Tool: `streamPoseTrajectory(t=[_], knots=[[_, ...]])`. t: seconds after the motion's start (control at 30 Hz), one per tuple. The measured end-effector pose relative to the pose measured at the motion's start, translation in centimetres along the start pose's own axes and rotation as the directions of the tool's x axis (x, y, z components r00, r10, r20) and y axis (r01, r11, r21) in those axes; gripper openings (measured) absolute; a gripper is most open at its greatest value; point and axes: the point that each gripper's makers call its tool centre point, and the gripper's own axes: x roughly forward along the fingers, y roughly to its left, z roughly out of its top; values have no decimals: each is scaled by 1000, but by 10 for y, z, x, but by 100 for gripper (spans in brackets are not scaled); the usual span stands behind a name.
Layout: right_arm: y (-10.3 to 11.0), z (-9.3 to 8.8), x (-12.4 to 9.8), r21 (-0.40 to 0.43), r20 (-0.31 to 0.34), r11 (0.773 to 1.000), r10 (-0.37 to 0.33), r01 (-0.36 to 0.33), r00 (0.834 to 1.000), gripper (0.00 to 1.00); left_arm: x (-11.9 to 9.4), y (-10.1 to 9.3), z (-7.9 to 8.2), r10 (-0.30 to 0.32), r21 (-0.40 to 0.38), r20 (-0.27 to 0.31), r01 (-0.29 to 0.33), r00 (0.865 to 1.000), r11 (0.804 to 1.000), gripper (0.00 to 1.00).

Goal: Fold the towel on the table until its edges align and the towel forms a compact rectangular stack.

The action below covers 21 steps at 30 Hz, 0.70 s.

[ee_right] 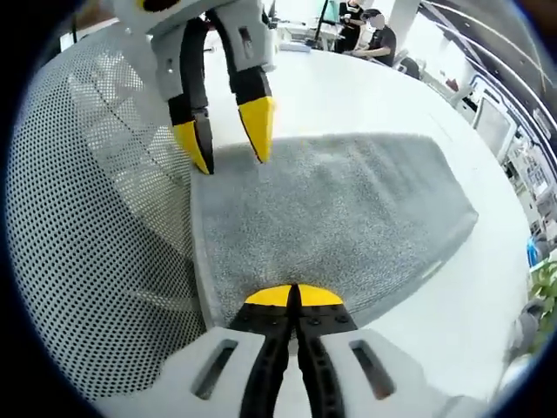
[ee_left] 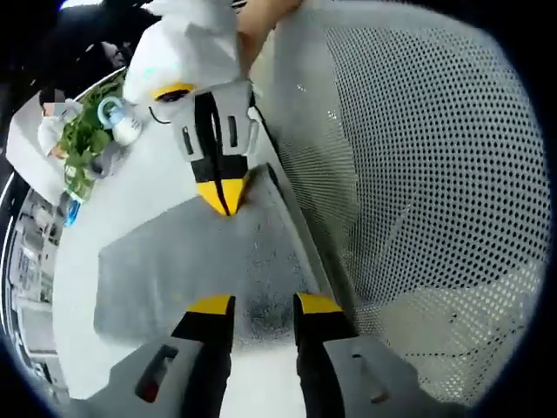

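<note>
One white table (ee_right: 365,83). One grey towel (ee_right: 331,218) lies flat on it beside a perforated mesh chair back (ee_right: 78,218), its long axis running along that edge. Right gripper (ee_right: 291,296) jaws are together, pinching the towel's near edge; left gripper (ee_left: 264,305) jaws are apart over the towel edge. No readable writing.
</note>
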Motion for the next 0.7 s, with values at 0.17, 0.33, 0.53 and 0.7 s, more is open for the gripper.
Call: streamPoseTrajectory(t=[0.17,0.33,0.53,0.7], knots=[[-2,0,-1,193,69,980,25,-38,997,0,9,-5,-9,2,83,-42,2,999,997,36],[-5,-1,-1,310,123,946,56,-92,991,0,9,0,-9,30,63,-40,-27,999,998,37],[-4,0,-1,349,137,930,67,-112,988,0,14,-19,-9,-35,86,-66,41,997,996,17],[-4,0,-1,368,140,922,70,-118,988,0,15,-22,-8,-52,70,-78,58,996,996,5]])
